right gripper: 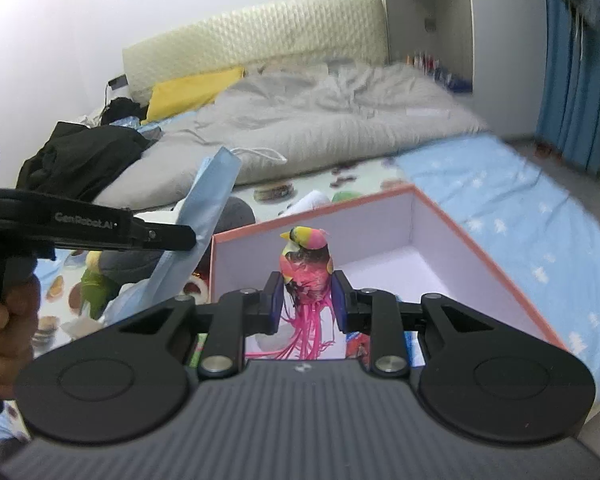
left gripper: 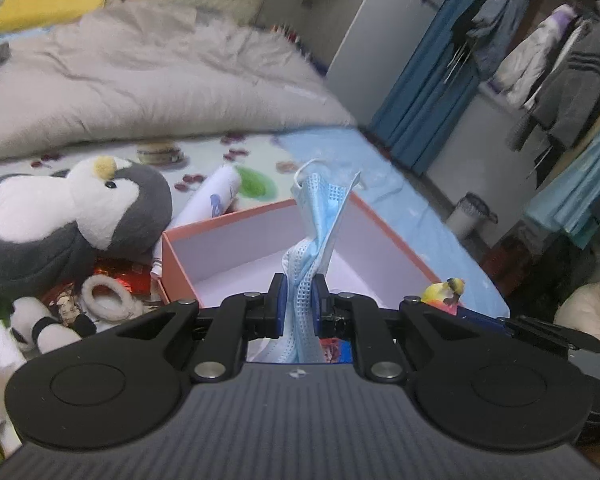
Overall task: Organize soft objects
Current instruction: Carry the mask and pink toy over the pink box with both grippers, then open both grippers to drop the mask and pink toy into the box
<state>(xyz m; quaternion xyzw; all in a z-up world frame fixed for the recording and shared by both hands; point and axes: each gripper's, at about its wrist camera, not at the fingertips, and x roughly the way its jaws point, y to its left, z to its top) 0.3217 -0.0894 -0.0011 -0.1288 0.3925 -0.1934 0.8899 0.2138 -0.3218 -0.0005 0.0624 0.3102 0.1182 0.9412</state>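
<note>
My left gripper (left gripper: 299,294) is shut on a crumpled light-blue face mask (left gripper: 320,216), which sticks up between the blue pads over the open pink box (left gripper: 236,222). The same mask (right gripper: 204,216) and the left gripper (right gripper: 192,238) show at the left of the right wrist view, with a hand on the handle. My right gripper (right gripper: 306,298) is shut on a pink and yellow toy bird (right gripper: 306,258) with pink string tails, held above the near part of the box (right gripper: 452,220). The bird (left gripper: 444,292) peeks in at the right of the left wrist view.
A grey and white plush penguin (left gripper: 80,216), a small panda toy (left gripper: 36,324), a cream hair tie (left gripper: 108,298) and a white tube (left gripper: 216,196) lie left of the box on a patterned mat. A grey duvet (right gripper: 320,120) covers the bed behind. Clothes hang at right (left gripper: 548,60).
</note>
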